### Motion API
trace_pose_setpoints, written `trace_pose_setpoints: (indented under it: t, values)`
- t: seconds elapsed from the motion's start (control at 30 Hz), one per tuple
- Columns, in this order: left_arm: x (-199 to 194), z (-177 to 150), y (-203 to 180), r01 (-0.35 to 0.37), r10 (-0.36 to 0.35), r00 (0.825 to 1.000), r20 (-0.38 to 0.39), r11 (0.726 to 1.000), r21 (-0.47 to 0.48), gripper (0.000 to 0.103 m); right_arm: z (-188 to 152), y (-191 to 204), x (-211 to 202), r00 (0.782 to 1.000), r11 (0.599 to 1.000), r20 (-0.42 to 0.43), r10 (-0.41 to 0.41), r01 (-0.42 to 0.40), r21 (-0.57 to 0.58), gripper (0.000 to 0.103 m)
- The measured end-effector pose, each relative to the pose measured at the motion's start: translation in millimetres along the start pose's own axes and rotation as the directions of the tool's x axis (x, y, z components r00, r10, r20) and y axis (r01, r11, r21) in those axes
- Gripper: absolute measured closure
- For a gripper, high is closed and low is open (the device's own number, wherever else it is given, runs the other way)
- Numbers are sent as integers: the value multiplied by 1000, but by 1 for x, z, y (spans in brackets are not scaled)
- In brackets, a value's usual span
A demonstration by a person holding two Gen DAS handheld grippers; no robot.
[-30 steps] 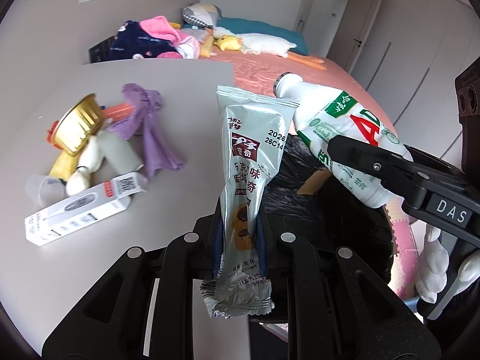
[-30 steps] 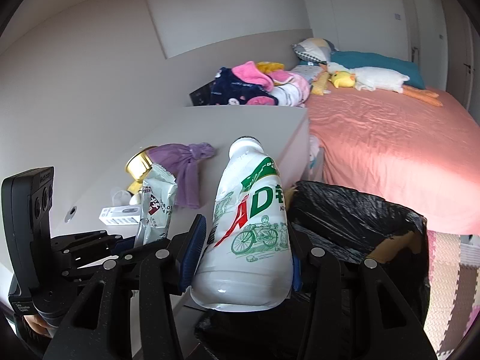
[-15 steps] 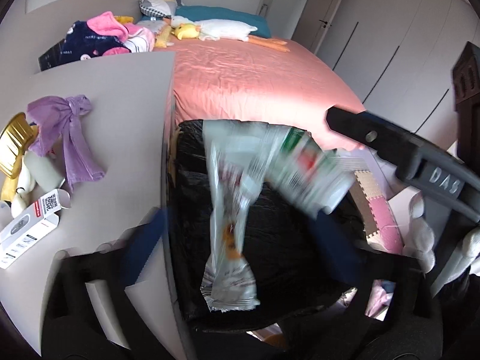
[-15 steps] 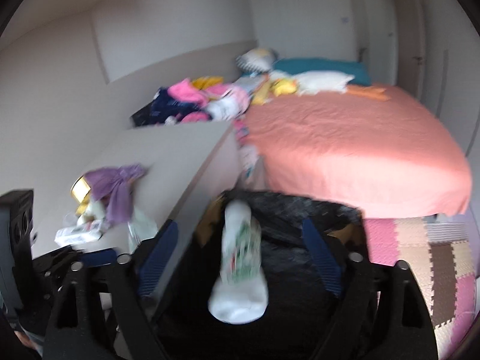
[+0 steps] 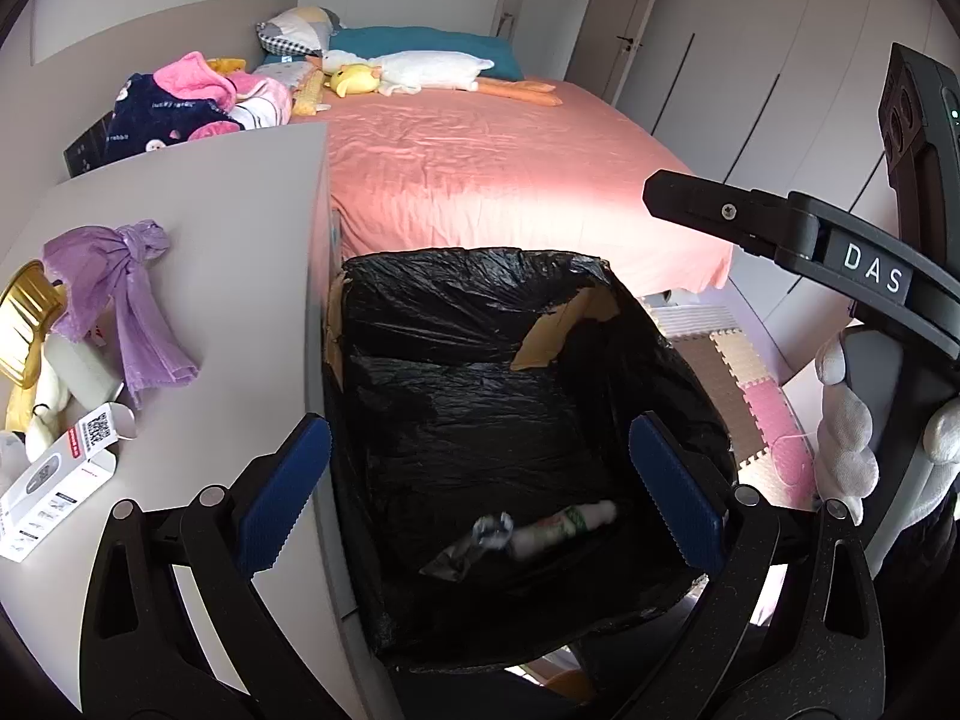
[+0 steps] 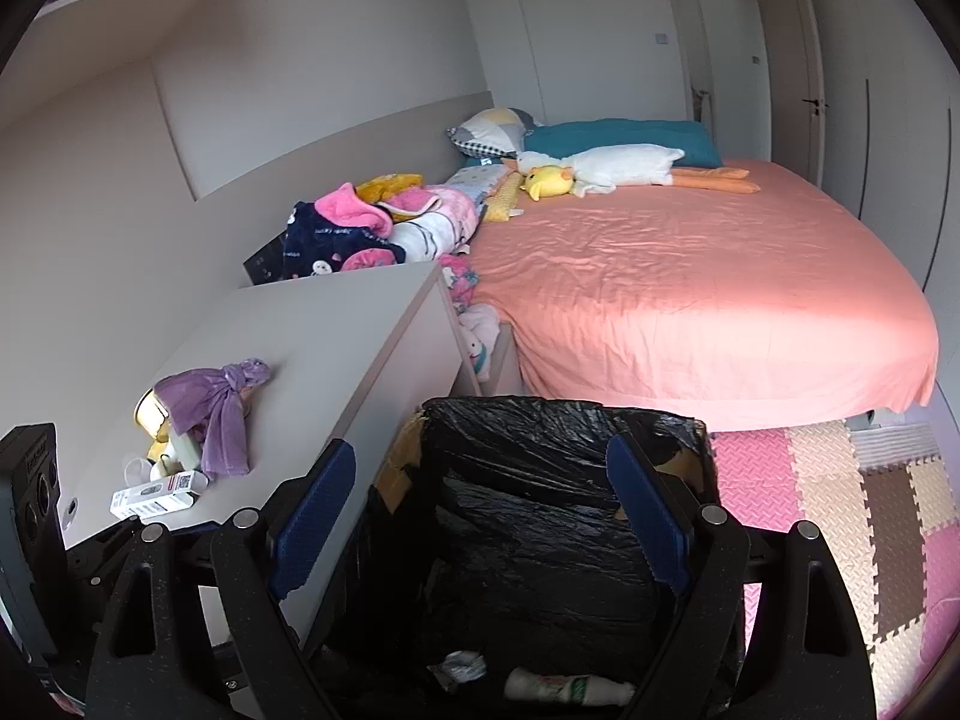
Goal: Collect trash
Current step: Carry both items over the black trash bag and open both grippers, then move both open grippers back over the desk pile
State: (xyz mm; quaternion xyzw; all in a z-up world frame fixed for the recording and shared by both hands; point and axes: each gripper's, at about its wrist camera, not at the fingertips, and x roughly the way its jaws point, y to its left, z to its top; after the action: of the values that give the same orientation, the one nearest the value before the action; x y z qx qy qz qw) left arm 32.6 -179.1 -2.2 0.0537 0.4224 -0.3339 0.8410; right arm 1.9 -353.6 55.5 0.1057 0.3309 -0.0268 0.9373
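Observation:
A bin lined with a black bag (image 5: 456, 324) stands beside the grey table (image 5: 240, 228). At its bottom lie the white drink bottle (image 5: 564, 525) and the silver snack wrapper (image 5: 474, 543); both also show in the right wrist view, bottle (image 6: 564, 687) and wrapper (image 6: 459, 667). My left gripper (image 5: 480, 498) is open and empty above the bin. My right gripper (image 6: 477, 525) is open and empty above the bin (image 6: 540, 438) too.
On the table lie a purple bag (image 5: 120, 294), a gold-lidded container (image 5: 24, 324), a white box (image 5: 54, 480) and other small items. A pink bed (image 5: 492, 180) with toys and clothes lies behind. Foam floor mats (image 6: 840, 492) are to the right.
Both grippers opened and let go over the bin. The wrapper and the bottle fell in and now lie at the bottom of the bag.

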Motion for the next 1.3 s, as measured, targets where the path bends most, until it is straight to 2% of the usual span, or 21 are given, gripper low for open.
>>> trace_pose_setpoints:
  t: [0.67,1.3]
  values:
    - [-22,-19,56,-105,106,994,8,993,-62,7,-9,61,40,991,990,-79,109,-116,-85,16]
    - [-39,-32,115,-193,193,981,-7,978,-86,7,-7,119,78,976,969,-141,166,-188,-159,16]
